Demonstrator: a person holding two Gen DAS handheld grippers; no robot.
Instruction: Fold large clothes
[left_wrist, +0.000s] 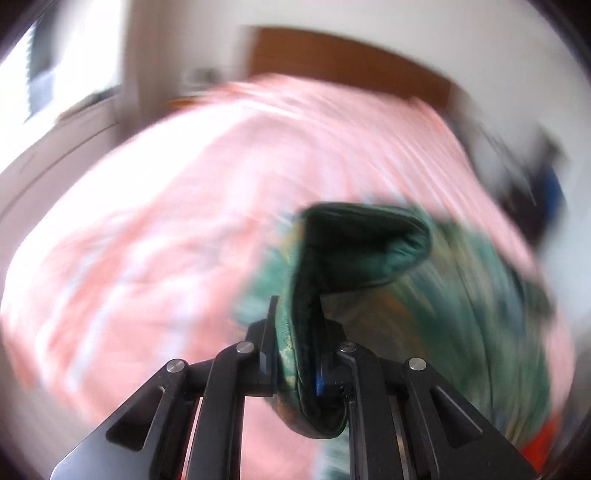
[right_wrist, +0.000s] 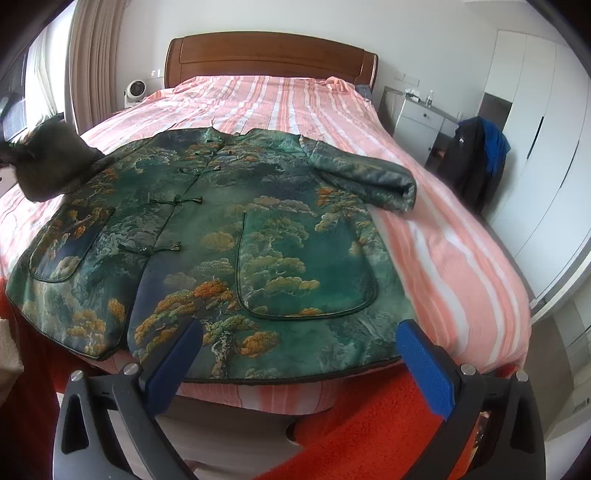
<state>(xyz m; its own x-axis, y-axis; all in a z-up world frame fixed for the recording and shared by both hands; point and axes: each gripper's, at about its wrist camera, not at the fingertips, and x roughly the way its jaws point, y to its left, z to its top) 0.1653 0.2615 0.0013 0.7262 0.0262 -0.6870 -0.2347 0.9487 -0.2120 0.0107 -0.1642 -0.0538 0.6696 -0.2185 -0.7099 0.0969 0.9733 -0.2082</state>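
Observation:
A green padded jacket (right_wrist: 221, 229) with a pine-and-cloud print lies front up on the pink striped bed (right_wrist: 443, 251), its knot buttons fastened. My left gripper (left_wrist: 295, 325) is shut on the cuff of one sleeve (left_wrist: 369, 243), whose dark lining faces the camera; the picture is blurred. In the right wrist view that sleeve (right_wrist: 48, 162) is raised off the bed at the far left. The other sleeve (right_wrist: 369, 177) lies bent on the bed at the right. My right gripper (right_wrist: 299, 347) stands open over the jacket's hem, nothing between its blue pads (right_wrist: 424, 362).
A wooden headboard (right_wrist: 269, 55) closes the far end of the bed. A small white fan (right_wrist: 135, 90) sits at the back left. At the right stand a grey nightstand (right_wrist: 417, 122), a chair with dark and blue clothes (right_wrist: 476, 158) and white wardrobes (right_wrist: 535, 147). Red fabric (right_wrist: 369, 424) lies below the bed's foot.

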